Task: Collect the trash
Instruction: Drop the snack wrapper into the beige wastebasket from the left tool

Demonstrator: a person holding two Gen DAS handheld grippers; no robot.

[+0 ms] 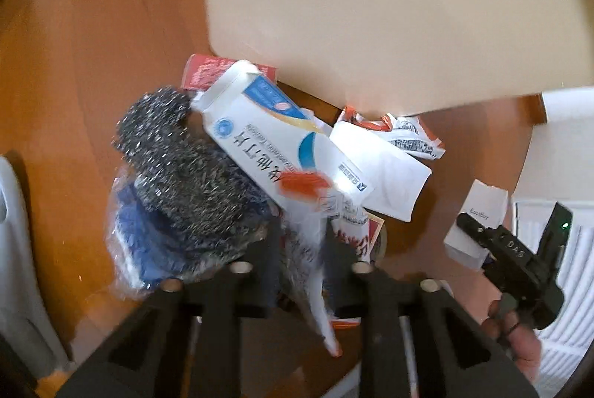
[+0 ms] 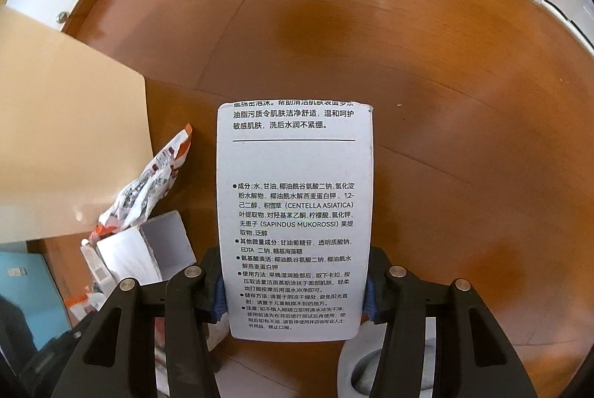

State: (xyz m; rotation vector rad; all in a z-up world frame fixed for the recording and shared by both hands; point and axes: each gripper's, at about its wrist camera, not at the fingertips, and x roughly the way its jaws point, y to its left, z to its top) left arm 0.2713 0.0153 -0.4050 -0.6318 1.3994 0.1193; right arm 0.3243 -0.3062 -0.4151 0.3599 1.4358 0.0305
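Observation:
In the left wrist view my left gripper (image 1: 302,242) points down into a trash pile on the wooden floor (image 1: 92,64). It is shut on a red-and-white printed wrapper (image 1: 315,286) that hangs between its fingers. Around it lie a steel-wool scrubber (image 1: 178,167), a blue cloth in clear plastic (image 1: 144,249), a white-and-blue carton (image 1: 274,145) and a plain white box (image 1: 386,171). My right gripper (image 2: 295,271) is shut on a white box with black printed text (image 2: 295,212), held over the floor (image 2: 408,45). That same box (image 1: 482,208) shows at the right of the left wrist view.
A beige board (image 1: 389,8) overhangs the pile's far side, and a crumpled orange-and-white wrapper (image 1: 412,134) pokes out under its edge. In the right wrist view the board (image 2: 67,145), that wrapper (image 2: 148,190) and an open white box (image 2: 148,249) sit at the left. White furniture (image 1: 557,156) stands at the right.

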